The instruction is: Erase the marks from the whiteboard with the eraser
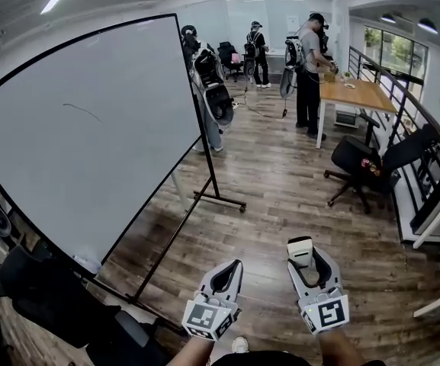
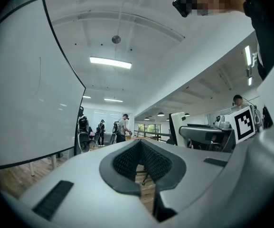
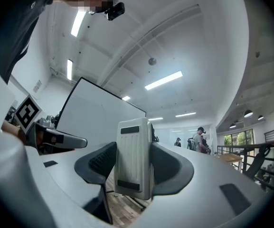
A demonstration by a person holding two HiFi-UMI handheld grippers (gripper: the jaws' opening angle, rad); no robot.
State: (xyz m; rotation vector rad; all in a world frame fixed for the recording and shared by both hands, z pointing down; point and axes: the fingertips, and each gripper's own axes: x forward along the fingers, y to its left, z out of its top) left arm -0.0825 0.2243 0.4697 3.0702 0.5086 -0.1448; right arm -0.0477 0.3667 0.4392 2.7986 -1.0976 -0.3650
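Wood-floored office (image 1: 296, 181); the whiteboard (image 1: 90, 158) stands at my left with one thin mark (image 1: 82, 111). My right gripper (image 1: 309, 259) clamps the eraser (image 3: 134, 158) (approach step, I judge), well short of the board. My left gripper (image 2: 139, 163) is closed and empty. Next I must carry the eraser to the mark.

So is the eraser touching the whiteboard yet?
Apart. The head view shows the eraser clamped in the right tool, away from the whiteboard, with wooden floor between them.
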